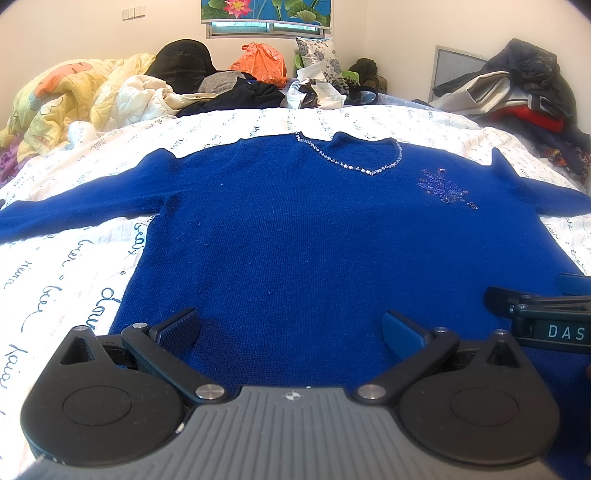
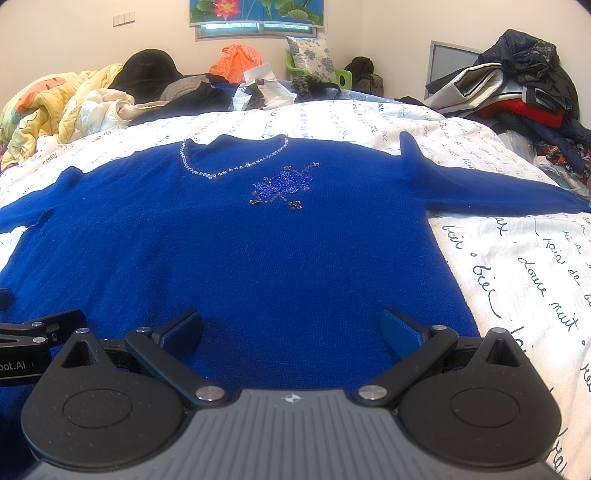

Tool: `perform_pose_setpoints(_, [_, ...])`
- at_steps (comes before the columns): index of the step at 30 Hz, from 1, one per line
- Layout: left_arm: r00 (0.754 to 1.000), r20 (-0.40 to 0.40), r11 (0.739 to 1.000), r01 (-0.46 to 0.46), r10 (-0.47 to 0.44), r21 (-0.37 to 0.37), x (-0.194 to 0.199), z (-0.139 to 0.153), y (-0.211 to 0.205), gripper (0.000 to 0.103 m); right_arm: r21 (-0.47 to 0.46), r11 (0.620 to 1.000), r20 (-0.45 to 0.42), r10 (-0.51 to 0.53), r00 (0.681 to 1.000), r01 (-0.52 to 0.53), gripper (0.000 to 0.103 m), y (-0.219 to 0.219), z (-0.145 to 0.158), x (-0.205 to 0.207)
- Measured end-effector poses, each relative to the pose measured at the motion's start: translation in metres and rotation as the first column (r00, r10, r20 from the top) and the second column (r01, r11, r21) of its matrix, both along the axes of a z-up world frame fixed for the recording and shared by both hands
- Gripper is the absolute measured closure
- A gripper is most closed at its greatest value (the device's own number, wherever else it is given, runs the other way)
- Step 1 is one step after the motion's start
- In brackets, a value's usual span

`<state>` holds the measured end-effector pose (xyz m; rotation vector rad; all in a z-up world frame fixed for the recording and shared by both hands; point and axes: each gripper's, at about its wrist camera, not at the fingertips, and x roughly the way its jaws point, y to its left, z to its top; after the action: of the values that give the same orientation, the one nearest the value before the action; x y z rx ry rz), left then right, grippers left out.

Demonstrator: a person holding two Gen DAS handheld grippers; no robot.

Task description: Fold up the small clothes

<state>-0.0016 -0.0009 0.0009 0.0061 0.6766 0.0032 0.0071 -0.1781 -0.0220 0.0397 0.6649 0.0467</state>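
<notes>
A: Nearest, the left gripper [image 1: 290,328] and right gripper [image 2: 291,328]: ribbed pads spread wide, released, grasping nothing.

B: At twelve o'clock, the blue knit sweater [image 1: 295,236] lies flat, sleeves outstretched, on the script-printed bedsheet [image 2: 517,266]; sequin neckline [image 2: 232,166].

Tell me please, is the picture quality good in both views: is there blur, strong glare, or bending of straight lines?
Left wrist view: the blue sweater is sharp, its knit visible; fisheye bending curves the bedsheet edges; corners are dark. Right wrist view: also sharp; the bright window is washed out; soft shadows lie under the open right gripper.
</notes>
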Motion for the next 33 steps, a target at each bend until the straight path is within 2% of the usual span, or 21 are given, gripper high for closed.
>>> perform_pose_setpoints(6, [1.0, 0.0, 1.0, 0.0, 0.0, 0.0, 0.0, 0.0, 0.0, 0.0, 0.006, 1.0, -0.016, 0.009, 1.0, -0.009, 0.0, -0.002, -0.001, 0.003])
perform_pose_setpoints(7, [1.0, 0.0, 1.0, 0.0, 0.0, 0.0, 0.0, 0.0, 0.0, 0.0, 0.05, 0.997, -0.055, 0.053, 0.997, -0.051, 0.0, -0.009, 0.005, 0.008])
perform_pose_setpoints(8, [1.0, 0.0, 1.0, 0.0, 0.0, -0.001, 0.0, 0.0, 0.0, 0.0, 0.185, 0.978, -0.072, 0.109, 0.991, -0.094, 0.0, -0.027, 0.016, 0.013])
perform_pose_setpoints(9, [1.0, 0.0, 1.0, 0.0, 0.0, -0.001, 0.0, 0.0, 0.0, 0.0, 0.358, 0.926, -0.038, 0.14, 0.989, -0.117, 0.0, -0.054, 0.027, 0.015])
perform_pose_setpoints(11, [1.0, 0.0, 1.0, 0.0, 0.0, -0.001, 0.001, 0.0, 0.0, 0.0, 0.611, 0.783, 0.091, 0.073, 0.993, -0.114, 0.0, -0.115, 0.046, 0.019])
perform_pose_setpoints(13, [1.0, 0.0, 1.0, 0.0, 0.0, -0.001, 0.001, 0.0, 0.0, 0.0, 0.725, 0.686, 0.136, -0.053, 0.989, -0.063, 0.0, -0.181, 0.053, 0.034])
perform_pose_setpoints(15, [1.0, 0.0, 1.0, 0.0, 0.0, -0.002, 0.001, 0.0, 0.0, 0.0, 0.797, 0.6, 0.081, -0.216, 0.973, 0.067, 0.0, -0.251, 0.046, 0.052])
perform_pose_setpoints(18, [1.0, 0.001, 1.0, 0.0, 0.0, -0.002, 0.0, 0.001, -0.001, 0.0, 0.895, 0.365, -0.069, -0.456, 0.887, 0.257, 0.0, -0.361, 0.011, 0.075])
perform_pose_setpoints(19, [1.0, 0.001, 1.0, 0.0, 0.0, -0.002, 0.0, 0.001, -0.001, 0.0, 0.903, 0.304, -0.119, -0.503, 0.856, 0.304, 0.0, -0.392, -0.002, 0.083])
perform_pose_setpoints(20, [1.0, 0.001, 1.0, 0.0, 0.0, -0.002, 0.0, 0.001, -0.001, 0.0, 0.898, 0.271, -0.157, -0.537, 0.829, 0.345, 0.0, -0.414, -0.012, 0.089])
perform_pose_setpoints(22, [1.0, 0.001, 1.0, 0.0, 0.0, -0.002, 0.0, 0.001, -0.001, 0.0, 0.872, 0.257, -0.205, -0.582, 0.787, 0.417, 0.0, -0.446, -0.025, 0.104])
perform_pose_setpoints(24, [1.0, 0.001, 1.0, 0.0, 0.0, -0.002, 0.0, 0.0, -0.001, 0.0, 0.841, 0.274, -0.225, -0.605, 0.763, 0.466, 0.005, -0.459, -0.034, 0.122])
perform_pose_setpoints(25, [1.0, 0.001, 1.0, 0.0, 0.0, -0.002, 0.0, 0.001, -0.001, 0.0, 0.83, 0.295, -0.219, -0.608, 0.763, 0.474, 0.005, -0.463, -0.036, 0.133])
perform_pose_setpoints(28, [1.0, 0.001, 1.0, 0.0, 0.0, -0.002, 0.0, 0.001, -0.001, 0.0, 0.818, 0.33, -0.228, -0.567, 0.792, 0.471, 0.004, -0.467, -0.039, 0.162])
perform_pose_setpoints(31, [1.0, 0.001, 1.0, 0.0, 0.0, -0.002, 0.0, 0.001, -0.001, 0.0, 0.788, 0.396, -0.213, -0.542, 0.813, 0.47, 0.004, -0.461, -0.033, 0.185])
perform_pose_setpoints(33, [1.0, 0.001, 1.0, 0.0, 0.0, -0.002, 0.0, 0.001, -0.001, 0.0, 0.769, 0.424, -0.206, -0.545, 0.813, 0.479, 0.023, -0.463, -0.03, 0.189])
